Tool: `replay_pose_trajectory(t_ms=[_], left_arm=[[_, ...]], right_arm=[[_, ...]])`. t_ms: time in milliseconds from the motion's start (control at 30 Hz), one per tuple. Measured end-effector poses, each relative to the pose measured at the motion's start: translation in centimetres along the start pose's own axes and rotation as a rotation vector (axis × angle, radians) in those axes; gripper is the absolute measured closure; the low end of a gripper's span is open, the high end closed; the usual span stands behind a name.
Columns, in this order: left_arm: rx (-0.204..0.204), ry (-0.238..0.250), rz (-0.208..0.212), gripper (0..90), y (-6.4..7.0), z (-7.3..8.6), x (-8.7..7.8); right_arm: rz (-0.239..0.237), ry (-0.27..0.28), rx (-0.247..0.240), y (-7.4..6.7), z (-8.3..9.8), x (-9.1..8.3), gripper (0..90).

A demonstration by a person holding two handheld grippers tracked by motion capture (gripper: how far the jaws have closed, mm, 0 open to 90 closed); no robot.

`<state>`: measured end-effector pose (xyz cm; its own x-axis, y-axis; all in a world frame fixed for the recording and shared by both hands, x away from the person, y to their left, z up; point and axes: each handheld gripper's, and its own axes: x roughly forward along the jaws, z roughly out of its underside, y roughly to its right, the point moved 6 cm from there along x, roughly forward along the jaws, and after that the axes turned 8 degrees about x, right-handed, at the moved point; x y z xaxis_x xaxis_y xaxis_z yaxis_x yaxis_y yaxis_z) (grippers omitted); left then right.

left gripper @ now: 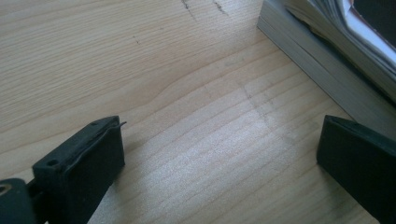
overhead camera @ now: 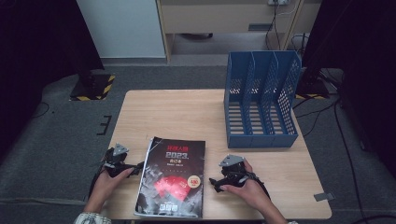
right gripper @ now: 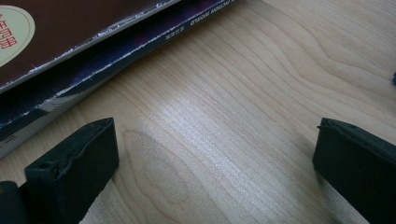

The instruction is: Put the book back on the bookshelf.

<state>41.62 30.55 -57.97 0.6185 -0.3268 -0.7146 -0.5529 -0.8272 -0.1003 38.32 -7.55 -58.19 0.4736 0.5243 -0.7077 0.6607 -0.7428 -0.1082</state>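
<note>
Magazines [overhead camera: 172,179], a thick stack under a dark cover, lie flat on the surface [overhead camera: 187,112] between the two tools, long axis running away from the person. The left tool [overhead camera: 135,167] sits just beside the stack's left page edge [left gripper: 322,65], jaws wide and empty; the right tool [overhead camera: 214,183] faces the spine side [right gripper: 140,44], also wide and empty, slightly farther off. Bare wood lies beyond the stack, and the blue file rack [overhead camera: 261,98] stands well beyond the right tool.

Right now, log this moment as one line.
left gripper: open, beside book | right gripper: open, beside book | file rack: empty
</note>
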Motion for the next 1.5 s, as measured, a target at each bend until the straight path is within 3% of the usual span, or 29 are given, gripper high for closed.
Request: replay_pose_trajectory(t_ms=[200, 367, 400, 633, 733, 767, 900, 933, 1000, 1167, 1267, 1433, 1500], left_arm=[[-0.001, 0.004, 0.005, 1.0, 0.0, 0.0, -0.1], [0.004, 0.018, 0.011, 6.8, -0.1, 0.1, -0.3], [-0.012, 0.015, 0.020, 7.8, 0.0, 0.2, -0.6], [0.010, -0.009, 0.012, 17.4, 0.7, 0.0, -1.7], [-0.004, 0.013, 0.003, 24.3, 1.0, -0.4, -2.8], [-0.005, 0.036, -0.006, 27.2, 1.5, -0.8, -3.8], [-0.020, 0.092, -0.005, 36.2, 2.3, -1.7, -5.4], [-0.028, 0.137, 0.003, 40.6, 2.8, -2.4, -6.3], [-0.045, 0.159, 0.020, 45.2, 3.2, -2.8, -6.7], [-0.075, 0.149, 0.048, 48.1, 4.2, -3.0, -6.4], [-0.072, 0.148, 0.048, 48.0, 5.3, -3.0, -6.9], [-0.084, 0.111, 0.075, 41.9, 5.5, -2.8, -5.9], [-0.081, 0.109, 0.082, 40.4, 5.8, -3.1, -5.3]], right_arm=[[-0.004, 0.000, 0.001, 0.0, 0.0, 0.0, 0.8], [-0.001, 0.001, 0.009, 0.0, -0.1, 0.1, 0.7], [0.001, 0.001, 0.010, 0.0, -0.1, 0.0, 0.7], [0.000, -0.002, 0.010, 0.1, 0.0, -0.1, 0.9], [0.003, 0.002, 0.016, 0.1, 0.0, -0.1, 3.2], [0.009, 0.005, 0.027, 0.3, -0.1, -0.3, 9.2], [-0.004, 0.013, 0.035, 0.2, -0.6, -0.9, 15.3], [0.000, 0.032, 0.020, 0.0, -0.9, -1.3, 20.1], [-0.019, 0.049, 0.013, -0.4, -1.2, -1.6, 24.1], [-0.056, 0.083, -0.009, -1.3, -1.8, -2.2, 29.0], [-0.132, 0.136, 0.033, -1.8, -2.7, -2.8, 29.5], [-0.166, 0.141, 0.050, -2.0, -3.2, -2.7, 24.1], [-0.177, 0.135, 0.091, -1.8, -3.6, -2.2, 20.3]])
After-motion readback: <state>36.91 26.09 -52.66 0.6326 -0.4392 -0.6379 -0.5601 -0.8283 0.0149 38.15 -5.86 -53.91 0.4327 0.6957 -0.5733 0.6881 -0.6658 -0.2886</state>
